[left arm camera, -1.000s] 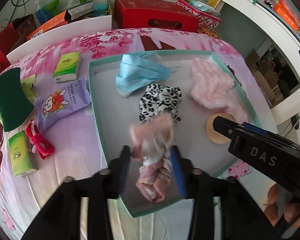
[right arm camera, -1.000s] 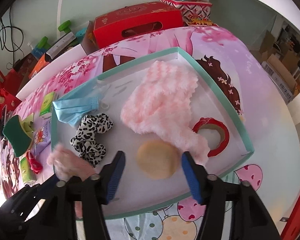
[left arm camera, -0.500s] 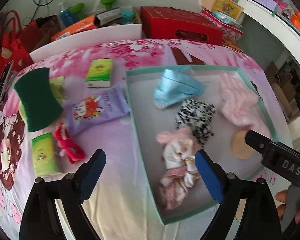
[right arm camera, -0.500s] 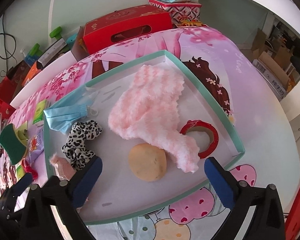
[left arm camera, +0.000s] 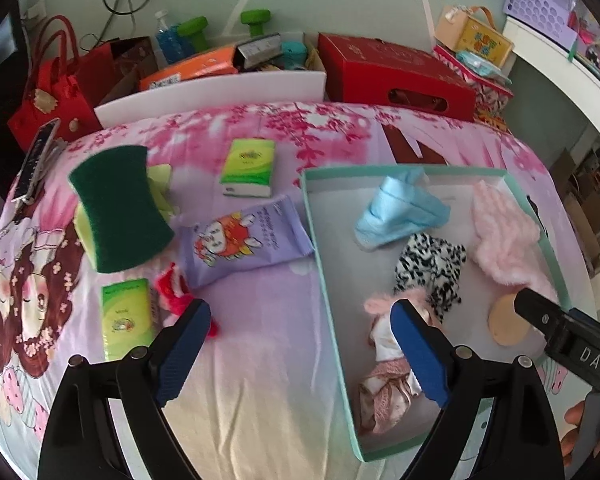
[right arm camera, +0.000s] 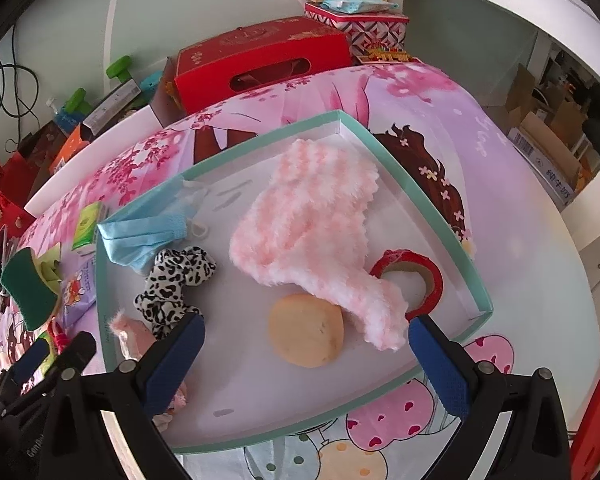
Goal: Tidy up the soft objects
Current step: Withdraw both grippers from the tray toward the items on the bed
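My left gripper [left arm camera: 300,312] stands open and holds nothing, over the tablecloth beside the left wall of the teal tray [left arm camera: 320,264]. A pink scrunchie [left arm camera: 384,392] lies loose in the tray's near corner, partly behind my right finger. Further in lie a leopard scrunchie [left arm camera: 432,268], a blue face mask [left arm camera: 400,210] and a fluffy pink cloth [left arm camera: 500,236]. My right gripper [right arm camera: 306,326] is open wide above a tan round puff [right arm camera: 306,336], clear of it. The fluffy pink cloth [right arm camera: 312,216] drapes onto a red tape roll [right arm camera: 412,272].
Left of the tray lie a green sponge [left arm camera: 116,208], two green tissue packs [left arm camera: 248,166], a purple wipes pack [left arm camera: 244,240] and a red scrunchie [left arm camera: 172,288]. A red box [left arm camera: 392,76] and other clutter stand behind the table. The table edge falls away at the right.
My left gripper opened, let the pink scrunchie drop into the tray, and drew back to the left. My right gripper's jaws spread wider around the puff without shifting.
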Action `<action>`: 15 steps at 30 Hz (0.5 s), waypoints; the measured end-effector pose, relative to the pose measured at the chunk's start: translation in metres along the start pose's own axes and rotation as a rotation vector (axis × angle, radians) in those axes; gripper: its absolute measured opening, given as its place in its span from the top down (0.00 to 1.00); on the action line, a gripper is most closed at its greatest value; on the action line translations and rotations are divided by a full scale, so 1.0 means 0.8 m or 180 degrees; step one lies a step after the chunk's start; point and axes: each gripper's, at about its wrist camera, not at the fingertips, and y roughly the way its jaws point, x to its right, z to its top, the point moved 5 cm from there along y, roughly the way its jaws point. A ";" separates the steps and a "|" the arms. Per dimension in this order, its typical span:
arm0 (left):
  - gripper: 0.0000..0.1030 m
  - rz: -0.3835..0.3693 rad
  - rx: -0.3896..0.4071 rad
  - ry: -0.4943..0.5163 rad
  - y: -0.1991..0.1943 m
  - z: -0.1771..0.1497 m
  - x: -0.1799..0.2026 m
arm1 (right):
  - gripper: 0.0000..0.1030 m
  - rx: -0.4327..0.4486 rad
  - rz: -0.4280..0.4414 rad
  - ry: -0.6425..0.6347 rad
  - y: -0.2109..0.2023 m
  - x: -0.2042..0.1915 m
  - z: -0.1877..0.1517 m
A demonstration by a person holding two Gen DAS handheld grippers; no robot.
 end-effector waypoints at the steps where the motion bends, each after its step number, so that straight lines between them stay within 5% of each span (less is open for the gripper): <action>1: 0.11 0.0027 0.0042 -0.0030 -0.003 0.002 -0.004 | 0.00 0.0011 0.0003 -0.0014 -0.001 -0.002 0.000; 8: 0.11 0.0310 0.0186 -0.0223 -0.014 0.012 -0.039 | 0.00 0.0069 0.0038 -0.0207 -0.005 -0.029 0.003; 15: 0.11 0.0609 0.0316 -0.0662 -0.031 0.018 -0.122 | 0.00 0.0173 0.0192 -0.0462 -0.010 -0.076 0.002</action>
